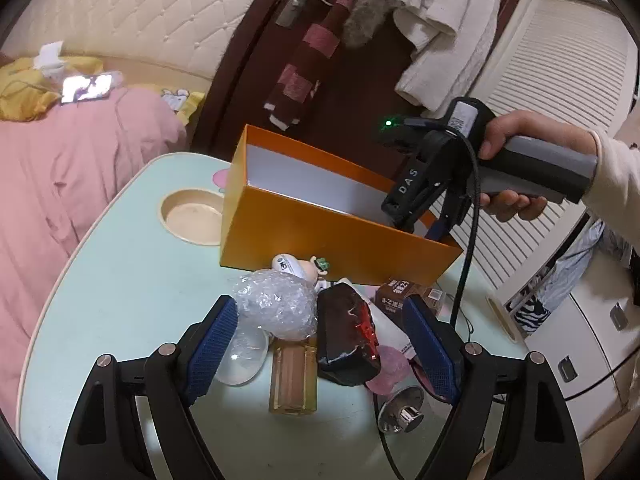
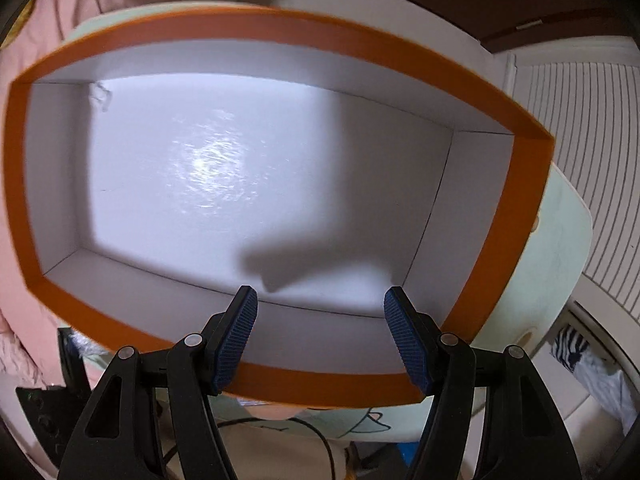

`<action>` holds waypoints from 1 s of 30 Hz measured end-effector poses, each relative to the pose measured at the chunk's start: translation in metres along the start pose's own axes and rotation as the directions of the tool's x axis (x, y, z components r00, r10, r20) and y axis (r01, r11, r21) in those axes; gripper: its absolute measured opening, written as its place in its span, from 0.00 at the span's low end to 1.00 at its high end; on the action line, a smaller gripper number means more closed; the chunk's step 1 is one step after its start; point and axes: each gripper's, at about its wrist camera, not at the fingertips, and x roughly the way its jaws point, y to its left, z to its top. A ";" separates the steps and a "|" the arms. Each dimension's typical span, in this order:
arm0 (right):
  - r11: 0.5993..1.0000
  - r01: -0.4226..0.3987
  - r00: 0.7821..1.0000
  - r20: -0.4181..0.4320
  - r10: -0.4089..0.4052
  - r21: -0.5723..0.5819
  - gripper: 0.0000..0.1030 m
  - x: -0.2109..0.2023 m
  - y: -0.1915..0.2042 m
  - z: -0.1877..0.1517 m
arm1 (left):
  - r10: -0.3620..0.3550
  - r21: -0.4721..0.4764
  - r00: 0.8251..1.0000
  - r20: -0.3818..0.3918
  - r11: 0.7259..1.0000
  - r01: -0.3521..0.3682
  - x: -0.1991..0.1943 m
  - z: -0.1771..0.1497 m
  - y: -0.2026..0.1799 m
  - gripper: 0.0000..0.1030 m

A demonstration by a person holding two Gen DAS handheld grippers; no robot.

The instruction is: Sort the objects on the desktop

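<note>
An orange box (image 1: 320,240) with a white inside stands on the pale green table (image 1: 120,300). In front of it lies a heap: a bubble-wrap ball (image 1: 276,304), a black pack with red marks (image 1: 346,336), an amber bottle (image 1: 292,376), a clear lid (image 1: 244,356), a brown carton (image 1: 404,292) and a small toy figure (image 1: 304,268). My left gripper (image 1: 320,308) hangs open just above the heap, holding nothing. My right gripper (image 1: 420,232), held by a hand (image 1: 508,160), points down into the box. In the right wrist view the right gripper (image 2: 320,308) is open over the box floor (image 2: 240,180), with nothing between its pads.
A round cup hollow (image 1: 192,216) is sunk in the table left of the box. A pink quilt (image 1: 80,180) covers the bed on the left. A black cable (image 1: 464,280) drops from the right gripper past the box corner. A metal knob (image 1: 402,412) lies near my right finger.
</note>
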 end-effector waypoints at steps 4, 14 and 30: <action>1.000 0.013 1.000 -0.025 -0.013 -0.005 0.65 0.003 -0.002 0.002 | 0.002 0.010 1.000 0.004 1.000 -0.002 0.000 0.000 0.000 0.81; 0.999 -0.023 0.996 -0.086 0.020 -0.037 0.65 0.003 -0.007 0.007 | 0.000 0.008 1.000 0.020 1.000 0.000 0.000 -0.003 0.002 0.81; 0.953 -0.289 0.944 0.138 0.300 -0.096 0.65 -0.050 -0.012 0.018 | 0.038 0.030 0.999 0.013 0.999 -0.038 0.005 -0.004 -0.001 0.82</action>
